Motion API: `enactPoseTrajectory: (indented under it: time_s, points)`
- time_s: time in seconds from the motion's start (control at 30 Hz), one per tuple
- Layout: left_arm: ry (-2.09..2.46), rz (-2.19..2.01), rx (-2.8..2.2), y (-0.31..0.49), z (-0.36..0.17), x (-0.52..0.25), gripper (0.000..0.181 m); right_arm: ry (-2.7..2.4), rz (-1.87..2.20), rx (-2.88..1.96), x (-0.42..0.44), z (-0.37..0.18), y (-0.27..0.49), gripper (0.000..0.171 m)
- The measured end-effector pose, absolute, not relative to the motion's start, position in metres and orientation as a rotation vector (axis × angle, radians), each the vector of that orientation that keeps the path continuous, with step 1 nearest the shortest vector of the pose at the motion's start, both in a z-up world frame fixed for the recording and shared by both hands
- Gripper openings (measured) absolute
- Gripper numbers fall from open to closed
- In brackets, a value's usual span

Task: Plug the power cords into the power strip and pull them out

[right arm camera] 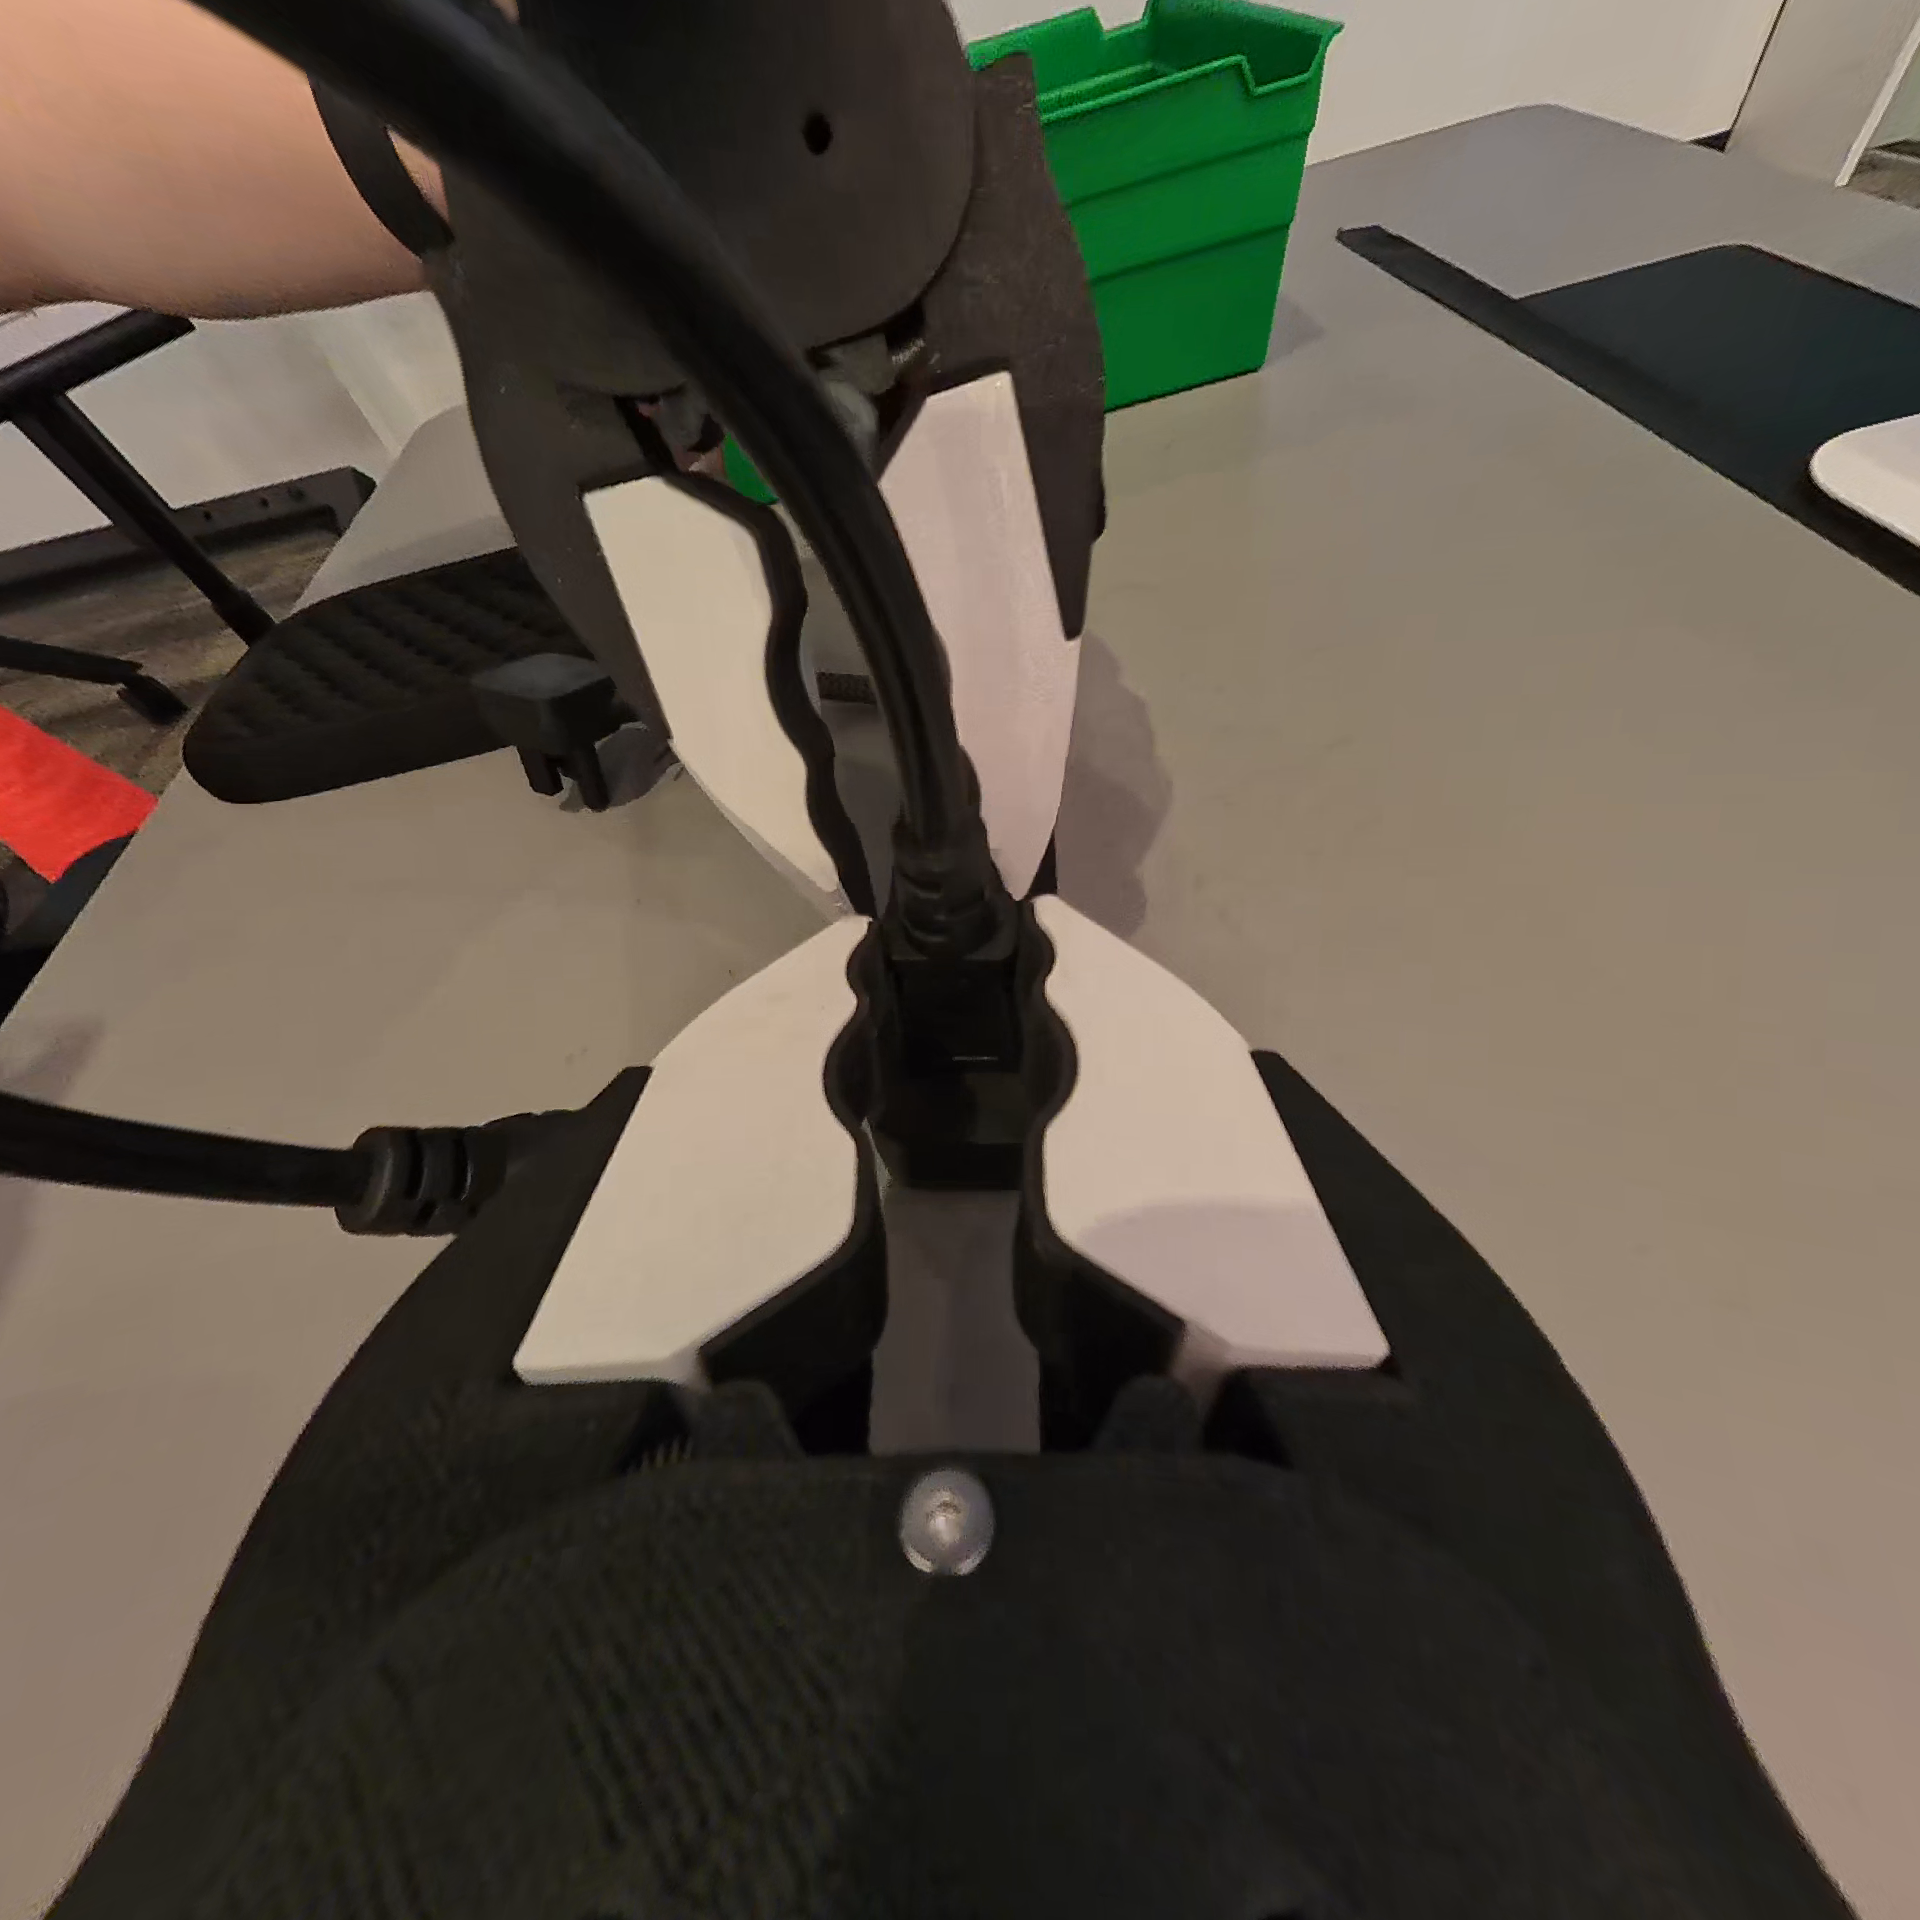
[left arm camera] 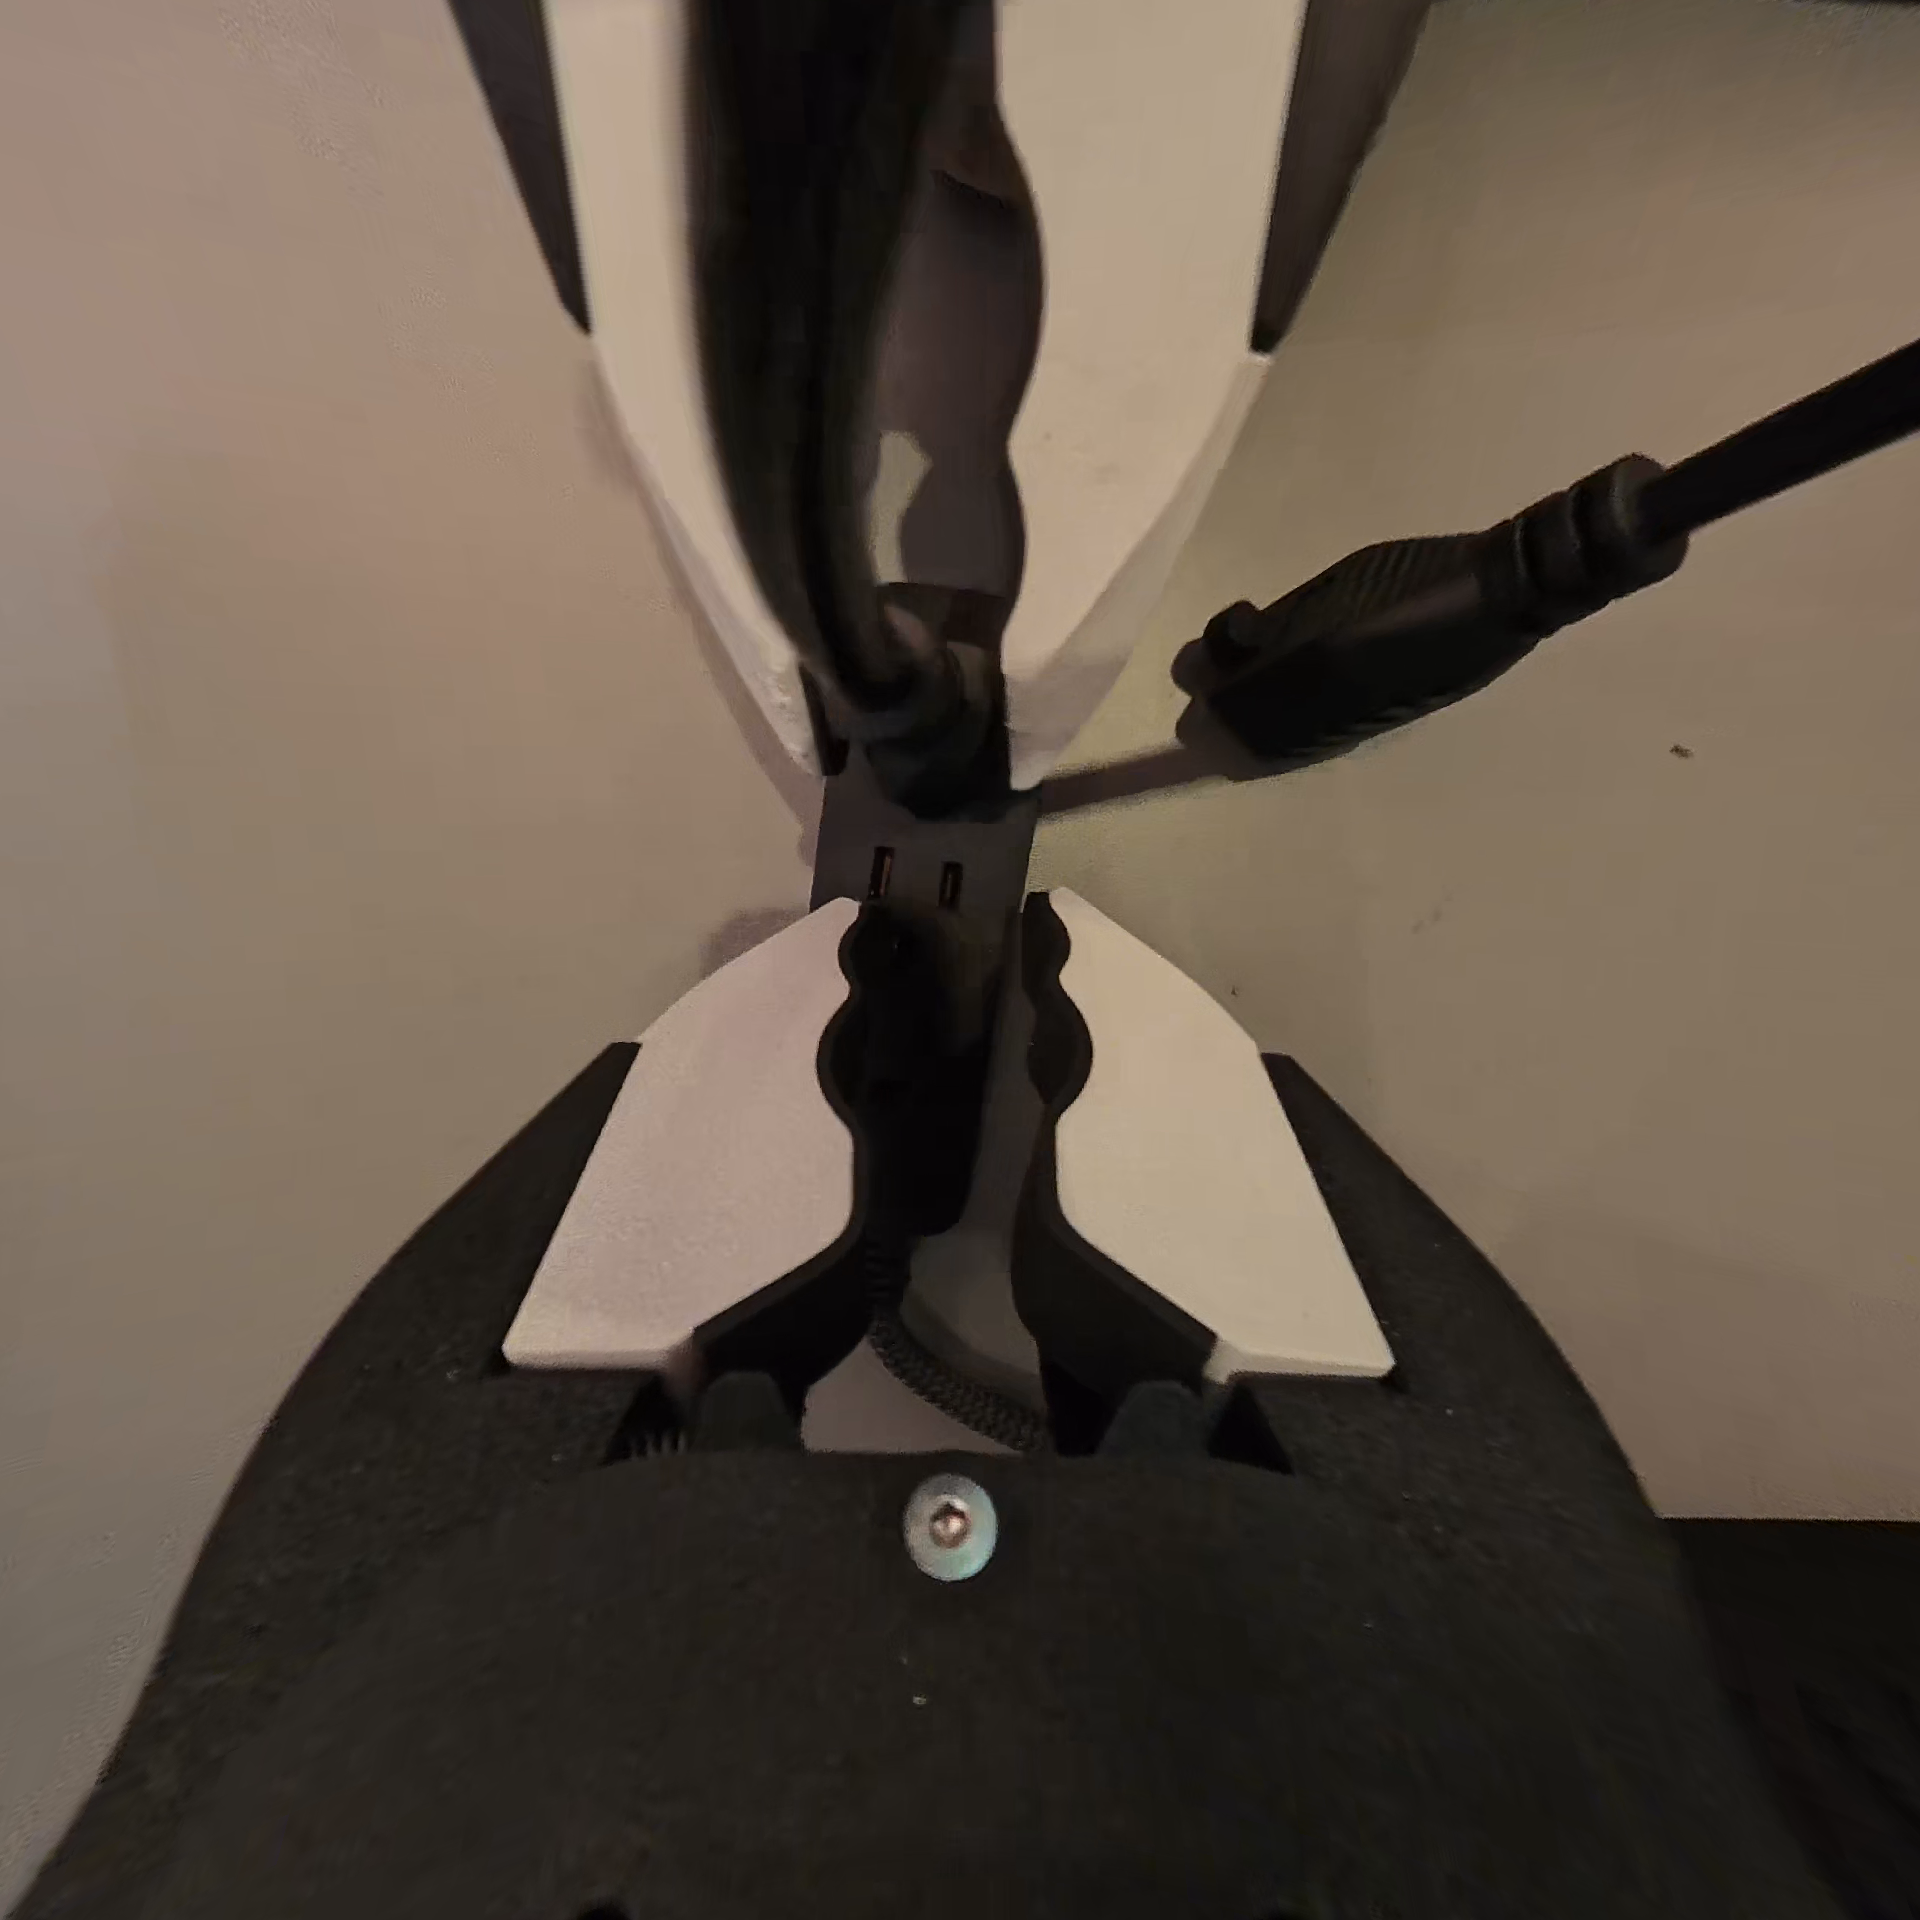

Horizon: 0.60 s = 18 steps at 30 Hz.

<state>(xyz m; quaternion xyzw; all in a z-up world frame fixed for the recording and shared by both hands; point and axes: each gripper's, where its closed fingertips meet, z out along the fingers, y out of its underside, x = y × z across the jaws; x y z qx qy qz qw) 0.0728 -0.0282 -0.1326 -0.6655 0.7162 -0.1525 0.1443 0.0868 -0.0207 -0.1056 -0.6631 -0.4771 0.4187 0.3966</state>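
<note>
While power strip (left arm camera: pixel 920 862) is clamped in left tool (left arm camera: pixel 940 914), plug (right arm camera: pixel 951 1049) is gripped in right tool (right arm camera: pixel 951 925); seating or withdrawal in hand, straight axial move needed next

Two grippers: left gripper (left arm camera: pixel 940 914), right gripper (right arm camera: pixel 951 914), each with two white fingers. One dark power strip (left arm camera: pixel 920 857) with two small slots showing. Two black plugs: one held plug (right arm camera: pixel 951 1029), one loose plug (left arm camera: pixel 1382 649) on the table (right arm camera: pixel 1455 935). One green bin (right arm camera: pixel 1174 218). One black chair seat (right arm camera: pixel 384 686). One forearm (right arm camera: pixel 177 177).
</note>
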Motion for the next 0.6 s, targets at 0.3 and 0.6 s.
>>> enactPoseTrajectory:
  time_s: [0.3,0.6]
  points:
    - [2.026,-0.475,-1.930,-0.028,-0.133,0.073,0.022,-1.222,1.052,-1.699,0.088,-0.109,-0.021,0.024]
    - [1.852,-0.604,-1.928,-0.028,-0.123,0.084,0.022,-1.217,1.097,-1.704,0.089,-0.108,-0.022,0.025]
